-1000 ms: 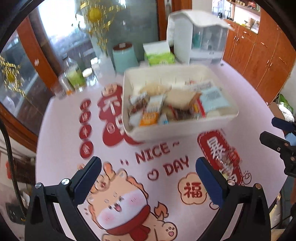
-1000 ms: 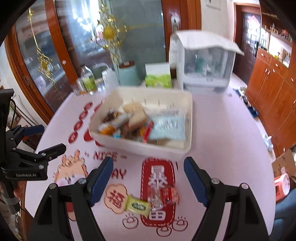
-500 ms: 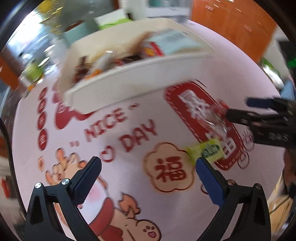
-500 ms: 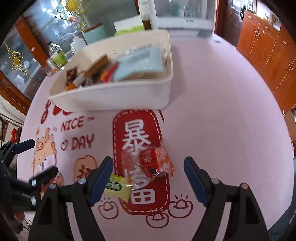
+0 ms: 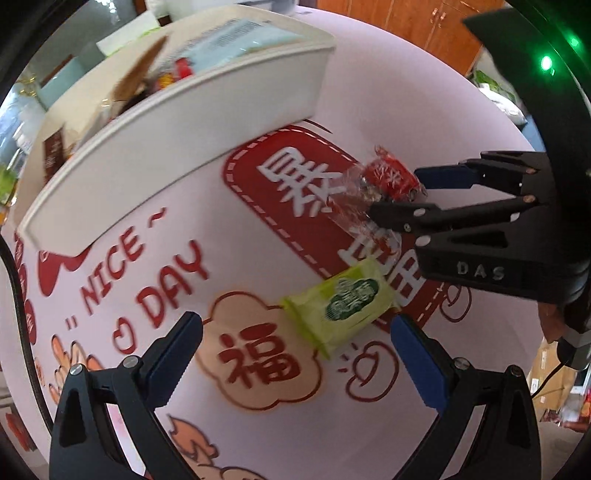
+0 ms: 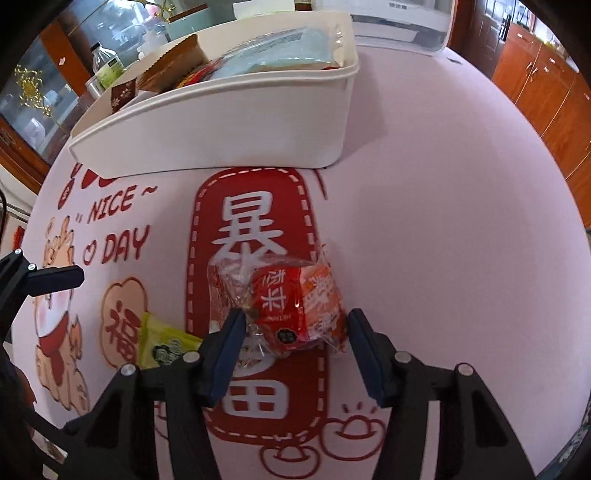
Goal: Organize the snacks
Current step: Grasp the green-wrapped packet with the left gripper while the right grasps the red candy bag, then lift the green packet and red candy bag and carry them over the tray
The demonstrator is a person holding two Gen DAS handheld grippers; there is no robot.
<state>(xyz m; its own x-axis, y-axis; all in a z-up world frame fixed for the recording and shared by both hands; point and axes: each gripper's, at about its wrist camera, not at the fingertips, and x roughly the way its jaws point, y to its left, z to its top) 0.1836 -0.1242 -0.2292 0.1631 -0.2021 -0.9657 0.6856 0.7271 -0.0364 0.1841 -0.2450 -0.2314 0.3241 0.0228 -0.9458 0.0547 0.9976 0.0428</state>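
Note:
A red and orange snack packet (image 6: pixel 291 299) in clear wrap lies on the red panel of the pink printed table mat (image 6: pixel 424 221). My right gripper (image 6: pixel 295 325) points down over it. Its jaws are closing with the packet between the pads, close to both sides. The left wrist view shows that gripper (image 5: pixel 397 194) straddling the red packet (image 5: pixel 388 177). A lime-green snack packet (image 5: pixel 343 302) lies flat beside it. My left gripper (image 5: pixel 295 325) hangs open just above, the packet nearer its right finger. The white basket (image 6: pixel 221 125), full of snacks, stands behind.
A bottle (image 6: pixel 105 68) and a white appliance (image 6: pixel 399 18) stand at the back of the round table. Wooden cabinets (image 6: pixel 546 74) line the right side. The green packet (image 6: pixel 162 343) lies just left of the right gripper's finger. A left gripper finger (image 6: pixel 55 277) shows at the left edge.
Both grippers have dropped toward the table and tipped downward. The left one swung right over the green packet. The right one's jaws have narrowed around the red packet.

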